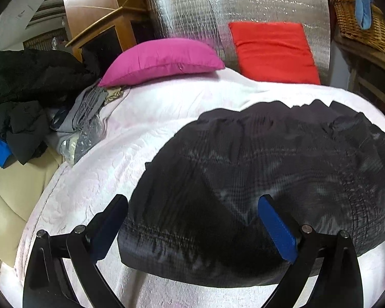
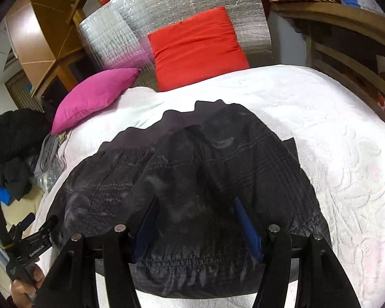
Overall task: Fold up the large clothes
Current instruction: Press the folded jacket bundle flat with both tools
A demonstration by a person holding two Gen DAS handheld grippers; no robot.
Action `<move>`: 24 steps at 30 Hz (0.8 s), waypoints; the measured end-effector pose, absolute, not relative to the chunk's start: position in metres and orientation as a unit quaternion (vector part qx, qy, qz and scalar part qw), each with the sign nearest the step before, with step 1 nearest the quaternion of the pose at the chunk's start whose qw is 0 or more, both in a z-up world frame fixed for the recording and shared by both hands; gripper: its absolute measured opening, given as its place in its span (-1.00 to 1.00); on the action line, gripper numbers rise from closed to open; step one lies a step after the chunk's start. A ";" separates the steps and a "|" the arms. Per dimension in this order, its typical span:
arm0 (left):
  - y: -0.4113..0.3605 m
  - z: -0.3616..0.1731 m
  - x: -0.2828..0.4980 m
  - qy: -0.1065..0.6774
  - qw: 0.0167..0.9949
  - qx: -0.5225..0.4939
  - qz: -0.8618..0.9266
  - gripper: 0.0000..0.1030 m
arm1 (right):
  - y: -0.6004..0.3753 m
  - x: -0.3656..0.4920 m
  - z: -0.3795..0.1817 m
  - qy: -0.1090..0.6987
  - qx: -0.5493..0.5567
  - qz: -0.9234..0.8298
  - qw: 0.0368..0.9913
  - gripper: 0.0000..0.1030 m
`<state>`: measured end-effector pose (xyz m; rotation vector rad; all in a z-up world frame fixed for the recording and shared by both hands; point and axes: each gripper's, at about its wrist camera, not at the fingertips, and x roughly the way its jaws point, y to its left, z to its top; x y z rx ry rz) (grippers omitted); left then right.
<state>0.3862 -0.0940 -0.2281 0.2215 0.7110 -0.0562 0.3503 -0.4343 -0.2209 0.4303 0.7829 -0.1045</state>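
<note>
A dark grey checked garment (image 1: 269, 169) lies folded on the white quilted bed (image 1: 146, 128), its gathered hem at the near edge. My left gripper (image 1: 192, 220) is open, its blue pads on either side of the garment's near left part, a little above it. In the right wrist view the same garment (image 2: 192, 159) fills the middle. My right gripper (image 2: 195, 225) is open wide, and the near hem bulges up between its blue pads (image 2: 247, 228). The left gripper (image 2: 28, 246) shows at lower left in a hand.
A magenta pillow (image 1: 161, 60) and a red cushion (image 1: 272, 51) lie at the head of the bed against a silver foil panel (image 1: 218, 5). A heap of dark clothes (image 1: 25, 97) sits left of the bed. A wicker basket (image 1: 362, 20) stands on wooden shelves at right.
</note>
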 end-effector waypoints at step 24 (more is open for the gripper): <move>-0.089 -0.233 0.392 0.356 0.929 0.100 -0.015 0.96 | -0.448 0.353 -0.222 0.359 0.217 -0.071 0.905 0.25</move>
